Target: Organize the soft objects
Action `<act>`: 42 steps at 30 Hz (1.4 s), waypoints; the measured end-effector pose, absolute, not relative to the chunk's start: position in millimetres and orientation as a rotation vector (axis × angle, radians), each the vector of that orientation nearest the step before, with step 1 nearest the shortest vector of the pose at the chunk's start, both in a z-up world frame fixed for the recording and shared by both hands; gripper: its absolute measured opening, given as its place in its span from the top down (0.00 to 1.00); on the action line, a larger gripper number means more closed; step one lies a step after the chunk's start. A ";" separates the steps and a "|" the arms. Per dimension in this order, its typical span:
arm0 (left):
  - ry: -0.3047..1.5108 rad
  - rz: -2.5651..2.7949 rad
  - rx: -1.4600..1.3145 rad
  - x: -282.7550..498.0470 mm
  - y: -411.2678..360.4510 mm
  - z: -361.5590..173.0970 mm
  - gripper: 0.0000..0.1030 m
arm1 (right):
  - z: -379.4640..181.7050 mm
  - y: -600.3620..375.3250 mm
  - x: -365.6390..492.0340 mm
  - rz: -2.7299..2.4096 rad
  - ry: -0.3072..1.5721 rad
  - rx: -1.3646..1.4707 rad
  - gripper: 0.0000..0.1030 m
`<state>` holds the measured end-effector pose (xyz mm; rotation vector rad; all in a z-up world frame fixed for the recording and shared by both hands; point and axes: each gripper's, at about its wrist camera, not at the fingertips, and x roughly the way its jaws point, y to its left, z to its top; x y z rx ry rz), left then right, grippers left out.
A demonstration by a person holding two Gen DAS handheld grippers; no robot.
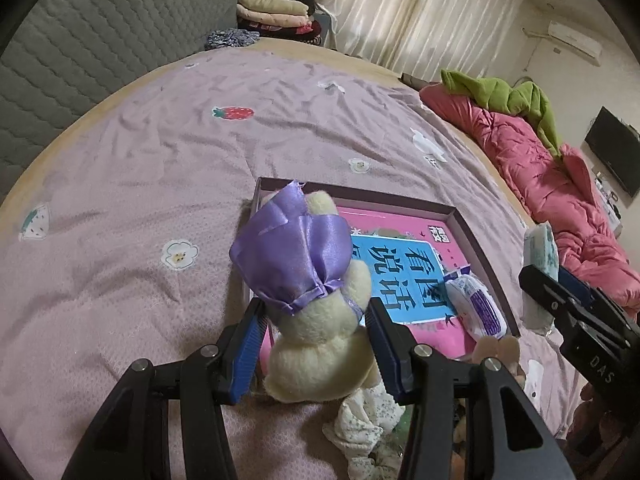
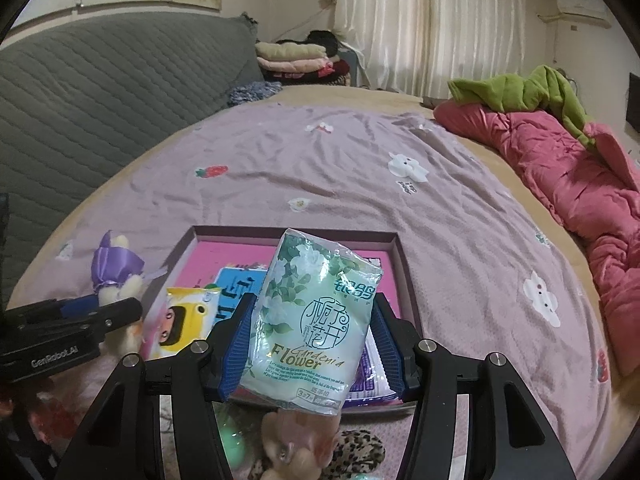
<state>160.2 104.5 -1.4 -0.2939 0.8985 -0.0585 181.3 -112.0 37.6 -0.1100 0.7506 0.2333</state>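
Above shallow box [image 2: 404, 256] on lilac bedspread [image 1: 160, 140] — cream plush toy [image 1: 316, 344] with purple satin bow pinched in left gripper [image 1: 316, 312]. Right gripper [image 2: 314, 316] clamps green tissue pack [image 2: 312, 320] — another wrapped pack [image 1: 476, 304] lies inside box.

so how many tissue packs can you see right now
2 clearly: a green Gardenia Flower tissue pack held in the right gripper, and a purple-printed pack lying in the box. More may be hidden under the held one.
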 end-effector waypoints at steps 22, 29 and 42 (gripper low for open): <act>0.993 -0.082 -0.298 180.4 110.1 -46.5 0.50 | 6.3 -92.2 213.4 0.179 0.839 -0.166 0.44; 1.007 -0.091 -0.271 182.5 107.9 -48.2 0.50 | -9.0 -74.3 222.4 0.210 0.889 -0.213 0.44; 1.006 -0.114 -0.271 186.9 108.6 -49.7 0.50 | -46.3 -51.5 231.3 0.233 1.002 -0.292 0.44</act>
